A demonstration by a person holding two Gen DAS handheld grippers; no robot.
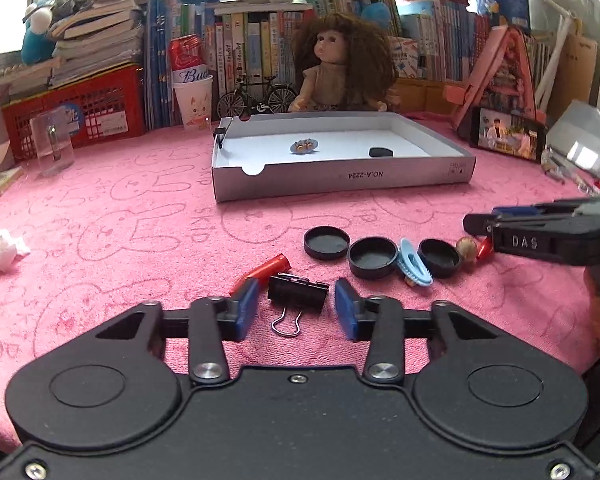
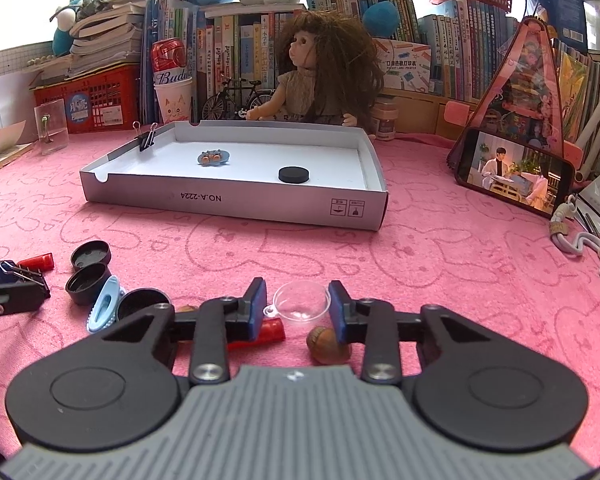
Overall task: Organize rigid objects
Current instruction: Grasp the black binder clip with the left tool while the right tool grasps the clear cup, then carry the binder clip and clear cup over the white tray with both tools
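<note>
A white box lid (image 1: pixel 340 178) (image 2: pixel 236 202) lies on the pink cloth; inside are a black cap (image 2: pixel 293 175), a small blue clip (image 2: pixel 214 157) and a binder clip (image 2: pixel 146 138) on its wall. My left gripper (image 1: pixel 296 306) is open around a black binder clip (image 1: pixel 298 290) on the cloth. My right gripper (image 2: pixel 298 308) is open around a clear half-dome (image 2: pixel 300 302). A hazelnut (image 2: pixel 328 346) and a red tube (image 2: pixel 270 330) lie under it. Black caps (image 1: pixel 326 242) (image 1: pixel 372 257), a blue hair clip (image 1: pixel 414 266) and another red tube (image 1: pixel 274 266) lie nearby.
A doll (image 1: pixel 340 68), toy bicycle (image 1: pixel 256 98), paper cup (image 1: pixel 194 102), red crate (image 1: pixel 76 112) and books line the back. A phone (image 2: pixel 512 174) leans at the right. A crumpled tissue (image 1: pixel 0 248) lies at the left.
</note>
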